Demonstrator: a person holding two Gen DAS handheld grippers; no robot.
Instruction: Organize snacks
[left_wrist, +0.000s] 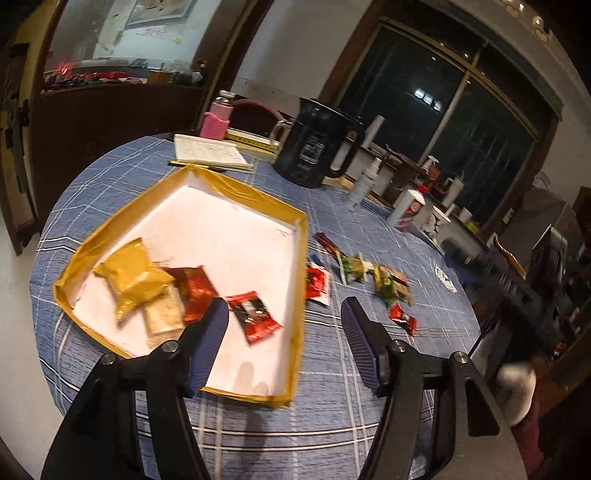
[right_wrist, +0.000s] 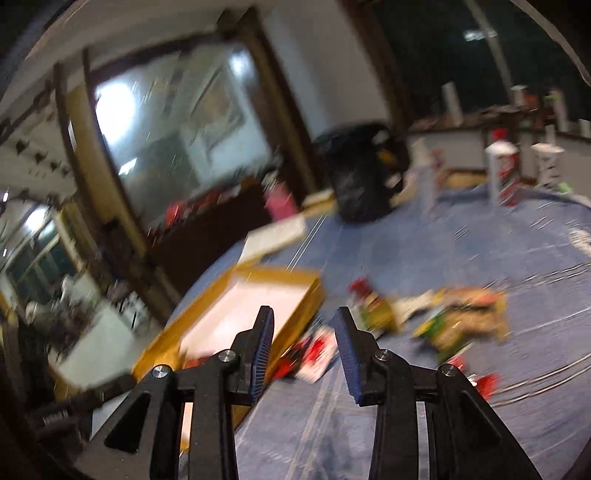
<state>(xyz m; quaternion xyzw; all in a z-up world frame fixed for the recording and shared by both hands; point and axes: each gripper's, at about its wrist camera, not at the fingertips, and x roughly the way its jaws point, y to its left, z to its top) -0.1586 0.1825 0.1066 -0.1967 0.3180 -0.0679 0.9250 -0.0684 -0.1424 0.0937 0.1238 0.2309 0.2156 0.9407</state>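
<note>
A shallow white tray with a yellow taped rim (left_wrist: 301, 258) lies on the blue checked tablecloth. Inside it are a yellow snack packet (left_wrist: 133, 277), a pale wafer packet (left_wrist: 162, 317) and two red packets (left_wrist: 197, 291) (left_wrist: 255, 317). Loose snacks (left_wrist: 373, 277) lie on the cloth to the tray's right. My left gripper (left_wrist: 284, 314) hangs open above the tray's near right part, nothing between its fingers. In the blurred right wrist view my right gripper (right_wrist: 304, 317) is open and empty over the tray's right rim (right_wrist: 306, 306), with a red-white packet (right_wrist: 317, 350) and loose snacks (right_wrist: 458, 321) beyond.
A black electric kettle (left_wrist: 317, 144), a pink flask (left_wrist: 216, 118), a notepad (left_wrist: 208, 151) and a pen stand at the table's far side. A white spray bottle (left_wrist: 364, 181) and paper cups (left_wrist: 410, 210) stand at the far right. The round table's edge curves close on the right.
</note>
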